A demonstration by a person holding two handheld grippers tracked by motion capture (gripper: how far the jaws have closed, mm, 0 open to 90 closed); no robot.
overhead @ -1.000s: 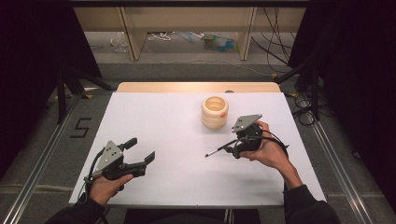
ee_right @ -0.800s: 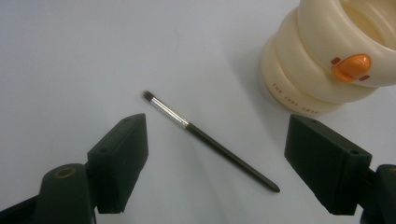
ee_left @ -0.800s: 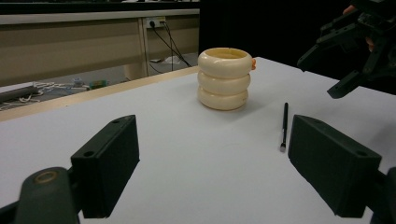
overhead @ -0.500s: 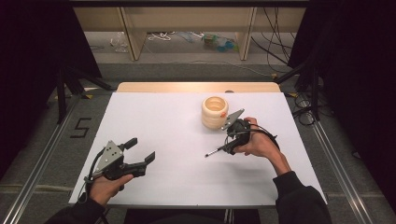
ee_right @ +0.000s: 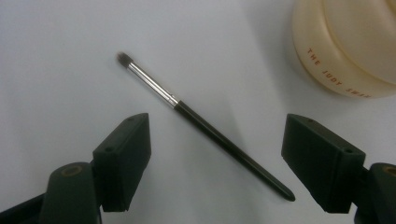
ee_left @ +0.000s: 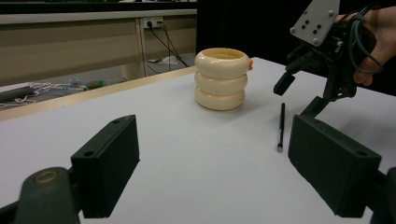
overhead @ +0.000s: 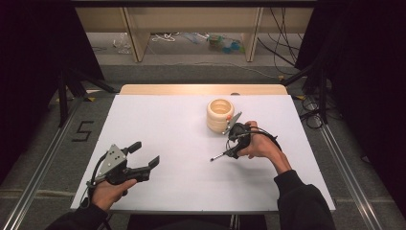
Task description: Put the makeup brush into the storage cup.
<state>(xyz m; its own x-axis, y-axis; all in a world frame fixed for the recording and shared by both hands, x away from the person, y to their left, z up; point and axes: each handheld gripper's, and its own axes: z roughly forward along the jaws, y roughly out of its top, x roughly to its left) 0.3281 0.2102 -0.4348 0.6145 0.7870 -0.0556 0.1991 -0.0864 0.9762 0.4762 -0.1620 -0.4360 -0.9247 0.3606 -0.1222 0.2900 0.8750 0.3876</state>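
A thin black brush [overhead: 221, 155] with a silver ferrule lies flat on the white table [overhead: 167, 120], in front of a cream ribbed cup [overhead: 220, 116]. My right gripper [overhead: 233, 146] hangs tilted just over the brush's handle end. Its jaws have just been closing a little and stand open. In the right gripper view the brush [ee_right: 205, 126] runs diagonally between them, untouched, with the cup [ee_right: 345, 51] at the upper right. My left gripper [overhead: 145, 154] rests open and empty near the front left. Its view shows the cup [ee_left: 220, 79], the brush [ee_left: 281, 126] and the right gripper [ee_left: 299, 95].
A wooden strip [overhead: 201, 89] borders the table's far edge. Beyond it are shelf legs and cables on the floor [overhead: 191, 40]. Metal rails [overhead: 344, 167] run along both sides of the table.
My right gripper has moved left toward the cup and sunk over the brush. The brush, the cup and my left gripper have stayed put.
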